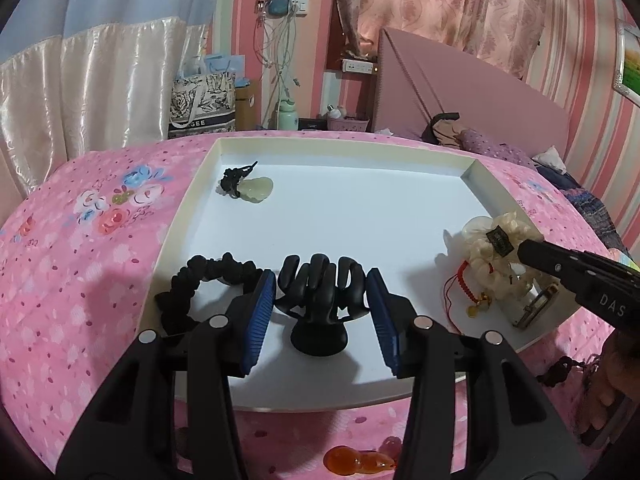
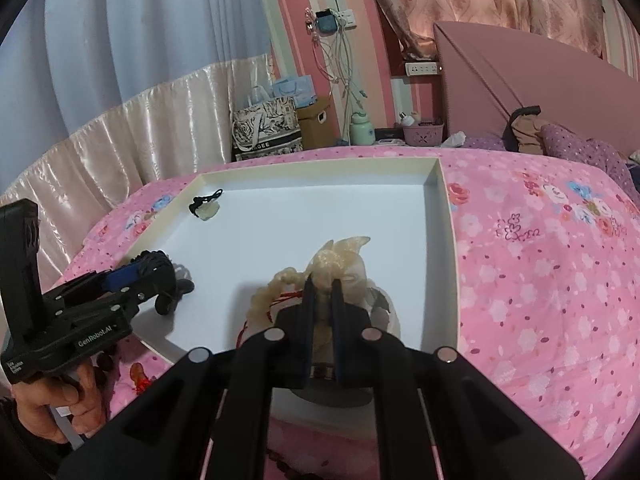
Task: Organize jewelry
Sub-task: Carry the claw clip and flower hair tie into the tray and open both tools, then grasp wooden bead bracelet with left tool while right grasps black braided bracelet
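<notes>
A white tray (image 1: pixel 188 216) with a cream rim lies on a pink floral bedspread. My left gripper (image 1: pixel 320 280) is low over the tray's near edge, its blue pads closed on the sides of a black hair claw (image 1: pixel 320 300). A black scrunchie (image 1: pixel 200 280) lies by the left pad. My right gripper (image 2: pixel 323 284) is shut on a cream bundle of gauzy fabric and pearly beads (image 2: pixel 332 260), low over the tray's near right part. A red cord with a gold charm (image 1: pixel 470 300) hangs from that bundle. A pale jade pendant on black cord (image 1: pixel 256 188) lies at the tray's far left.
An orange gourd-shaped pendant (image 1: pixel 356 462) and a dark cord (image 1: pixel 568 368) lie on the bedspread in front of the tray. A person's hand (image 2: pixel 60 404) holds the left gripper's handle. A pink headboard (image 1: pixel 460 92), pillows, bags and curtains stand behind the bed.
</notes>
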A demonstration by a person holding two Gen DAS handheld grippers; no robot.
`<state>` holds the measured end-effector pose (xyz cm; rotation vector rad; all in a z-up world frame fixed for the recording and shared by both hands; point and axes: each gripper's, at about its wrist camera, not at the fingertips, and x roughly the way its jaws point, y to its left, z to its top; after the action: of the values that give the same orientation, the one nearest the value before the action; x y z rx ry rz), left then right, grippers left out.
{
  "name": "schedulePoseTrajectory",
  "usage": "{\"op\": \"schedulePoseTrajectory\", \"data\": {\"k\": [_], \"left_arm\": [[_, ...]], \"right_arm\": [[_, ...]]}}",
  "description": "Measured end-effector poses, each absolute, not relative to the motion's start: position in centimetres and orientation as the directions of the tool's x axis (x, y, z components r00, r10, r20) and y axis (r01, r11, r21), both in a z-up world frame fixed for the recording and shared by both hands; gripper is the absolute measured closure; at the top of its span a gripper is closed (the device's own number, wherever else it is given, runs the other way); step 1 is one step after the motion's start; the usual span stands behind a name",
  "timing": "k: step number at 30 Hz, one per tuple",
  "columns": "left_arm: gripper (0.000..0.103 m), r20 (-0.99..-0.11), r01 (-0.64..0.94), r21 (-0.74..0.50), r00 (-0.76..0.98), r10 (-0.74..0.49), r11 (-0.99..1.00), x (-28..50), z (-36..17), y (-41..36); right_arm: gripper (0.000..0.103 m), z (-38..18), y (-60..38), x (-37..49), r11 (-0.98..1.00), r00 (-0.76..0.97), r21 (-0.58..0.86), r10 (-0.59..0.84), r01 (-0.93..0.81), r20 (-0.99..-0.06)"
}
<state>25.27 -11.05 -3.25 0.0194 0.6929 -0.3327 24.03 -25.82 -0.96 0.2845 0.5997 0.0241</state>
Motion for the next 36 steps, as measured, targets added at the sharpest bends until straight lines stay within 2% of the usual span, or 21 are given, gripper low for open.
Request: {"op": "schedulePoseTrajectory", "data": {"k": [20,21,22,23,24,25,32,36], "left_arm": [[0.056,-0.630,0.285,-0.047,0.736,-0.249,0.957,24.8,-3.0,-11.2],[0.056,-0.631,0.285,-0.047,0.735,-0.250,0.957,24.9,-3.0,-11.2],[0.054,-0.634,0.285,-0.047,0.732,-0.249,0.957,24.9,-3.1,-11.3],[0.040,-0.639,0.284,-0.046,0.729,-0.246,0.958,25.0,-3.1,-11.3],[0.025,-0.643,0.279,-0.043,0.727,-0.240,0.959,25.1,-3.2,-11.3],[0.023,-0.642,0.270,-0.040,0.730,-0.232,0.962,25.0,-3.2,-11.3],[0.023,-0.598,0.257,-0.070,0.763,-0.247,0.964,24.1,-2.0,-10.2],[0.017,-0.552,0.257,-0.088,0.792,-0.262,0.962,22.9,1.9,-9.1]], "right_arm": [[0.092,-1.5,-25.5,24.6,0.967,0.816,0.245,0.082,0.075,-0.573],[0.087,-1.5,-25.5,24.6,0.968,0.814,0.240,0.078,0.077,-0.576],[0.066,-1.5,-25.4,24.6,0.968,0.813,0.237,0.075,0.079,-0.577],[0.054,-1.4,-25.4,24.4,0.969,0.818,0.233,0.067,0.083,-0.572],[0.046,-1.1,-25.4,24.2,0.969,0.828,0.232,0.060,0.086,-0.557],[0.046,-0.9,-25.4,24.0,0.968,0.837,0.235,0.060,0.083,-0.544],[0.046,2.9,-27.1,21.4,0.962,0.884,0.243,0.005,0.123,-0.467],[0.045,6.5,-29.0,18.9,0.959,0.912,0.249,-0.021,0.134,-0.410]]}}
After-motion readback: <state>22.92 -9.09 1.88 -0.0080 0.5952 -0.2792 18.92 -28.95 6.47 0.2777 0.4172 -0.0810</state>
